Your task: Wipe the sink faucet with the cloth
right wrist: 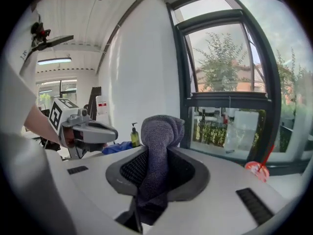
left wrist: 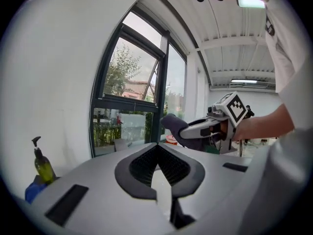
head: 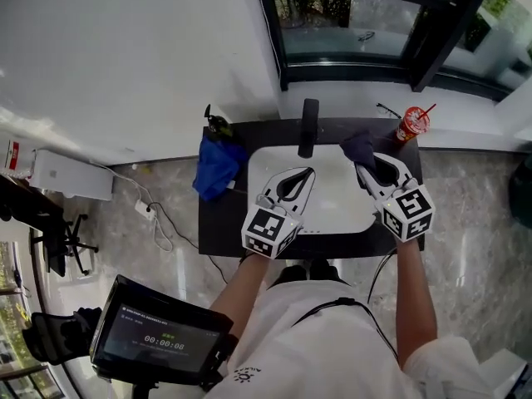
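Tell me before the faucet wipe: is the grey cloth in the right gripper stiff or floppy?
Probably floppy: the cloth bunches and folds over above the jaws of the right gripper. Likely light: that pinch alone holds it up.

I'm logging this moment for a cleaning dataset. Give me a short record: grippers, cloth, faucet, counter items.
left gripper: shut, empty
right gripper: shut on grey cloth, right of the faucet
faucet: black, upright, cloth not touching it
wiping: not under way
counter items: soap bottle and blue fabric left of sink; red cup right
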